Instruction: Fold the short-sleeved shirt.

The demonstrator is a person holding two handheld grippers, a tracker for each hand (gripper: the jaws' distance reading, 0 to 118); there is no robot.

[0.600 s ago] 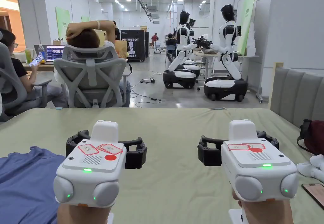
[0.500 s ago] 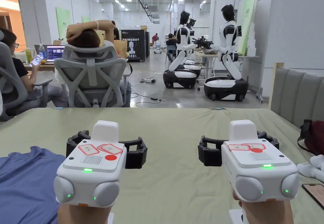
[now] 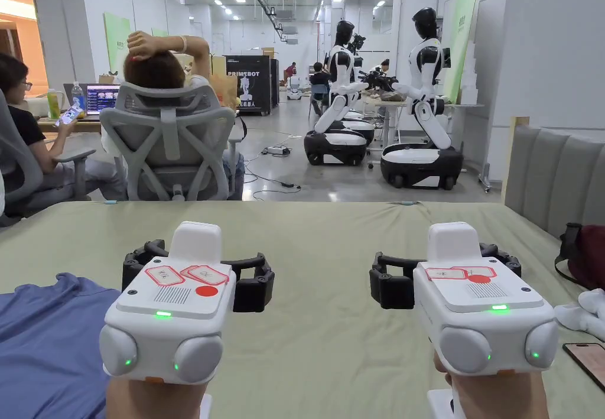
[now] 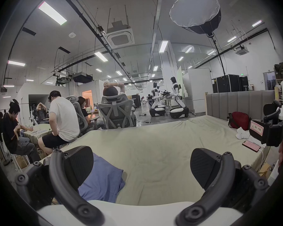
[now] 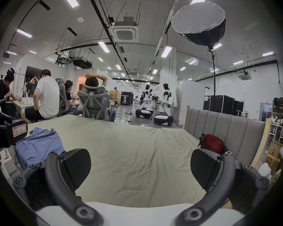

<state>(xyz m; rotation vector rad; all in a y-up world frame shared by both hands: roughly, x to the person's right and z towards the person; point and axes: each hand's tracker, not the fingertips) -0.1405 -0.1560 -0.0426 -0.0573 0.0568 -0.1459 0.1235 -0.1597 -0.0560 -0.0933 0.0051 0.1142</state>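
Left gripper (image 3: pixel 198 275), right gripper (image 3: pixel 444 275): level, side by side above bed (image 3: pixel 331 231), fingers (image 4: pixel 78 164) apart, empty. One blue shirt (image 3: pixel 47 343), crumpled, left.

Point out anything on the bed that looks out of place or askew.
The blue shirt lies crumpled at the bed's left edge, not spread flat. A phone, red bag and white cloth clutter the right side. Both tongs, left and right, are open.
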